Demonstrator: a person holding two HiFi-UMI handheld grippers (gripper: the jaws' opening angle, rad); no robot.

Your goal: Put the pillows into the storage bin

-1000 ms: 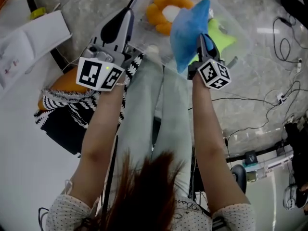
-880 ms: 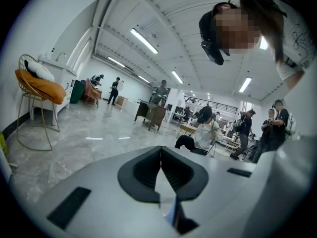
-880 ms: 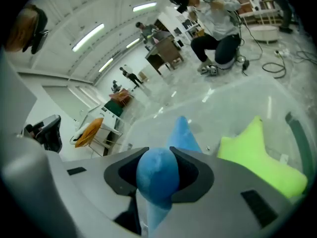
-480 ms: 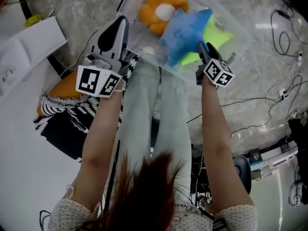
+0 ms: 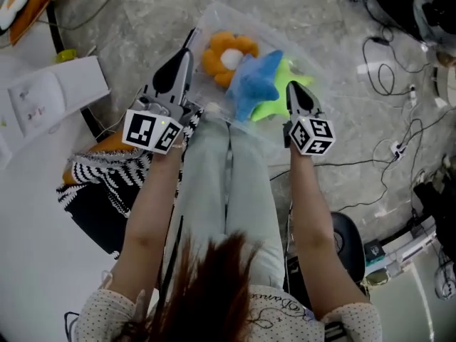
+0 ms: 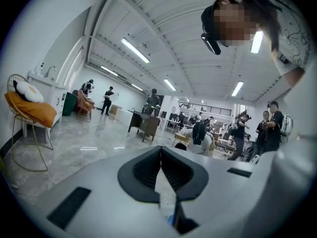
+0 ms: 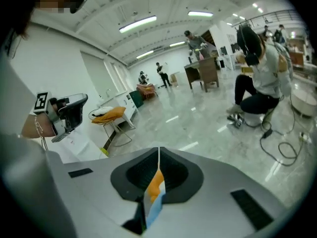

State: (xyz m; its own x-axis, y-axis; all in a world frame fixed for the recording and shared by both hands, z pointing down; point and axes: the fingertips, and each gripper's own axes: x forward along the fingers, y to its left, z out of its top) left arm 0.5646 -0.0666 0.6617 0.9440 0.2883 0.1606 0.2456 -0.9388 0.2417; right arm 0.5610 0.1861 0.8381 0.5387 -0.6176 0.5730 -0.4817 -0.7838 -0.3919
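Three plush pillows inside clear plastic storage bin on grey marble floor, left hand-held gripper fully closed, right hand-held gripper just closed, both empty

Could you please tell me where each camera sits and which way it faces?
Head view: on the person's head, looking steeply down at the storage bin with the blue pillow; hair, legs, left tongs and right tongs show.
Left gripper view: on the left tongs, facing level across the hall over shut jaws; the person's dotted top shows.
Right gripper view: on the right tongs, jaws just closed on nothing, facing across the floor; the left hand shows.
Shared: both gripper views show the orange-cushioned chair.
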